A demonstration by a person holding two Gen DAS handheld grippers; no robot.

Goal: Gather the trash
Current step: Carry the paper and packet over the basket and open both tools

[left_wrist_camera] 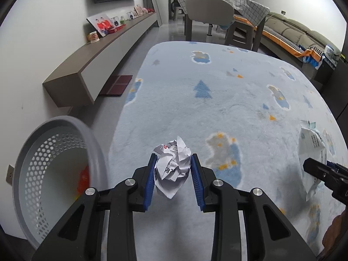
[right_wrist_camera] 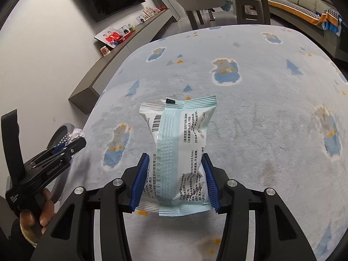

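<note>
My left gripper [left_wrist_camera: 173, 163] is shut on a crumpled white paper ball [left_wrist_camera: 173, 165] and holds it above the carpet, just right of a grey perforated trash basket [left_wrist_camera: 32, 165]. Something orange-red lies inside the basket [left_wrist_camera: 84, 179]. My right gripper [right_wrist_camera: 175, 163] is shut on a white and pale-green sealed wrapper [right_wrist_camera: 180, 150], held upright above the carpet. The wrapper also shows at the right edge of the left wrist view [left_wrist_camera: 313, 150]. The left gripper with the paper ball shows at the left of the right wrist view [right_wrist_camera: 65, 145], in front of the basket rim [right_wrist_camera: 57, 133].
A light-blue patterned carpet [left_wrist_camera: 217, 108] covers the floor. A low grey wall shelf [left_wrist_camera: 91, 65] with photos runs along the left wall. A table with chairs [left_wrist_camera: 208, 13] and a sofa [left_wrist_camera: 300, 34] stand at the back.
</note>
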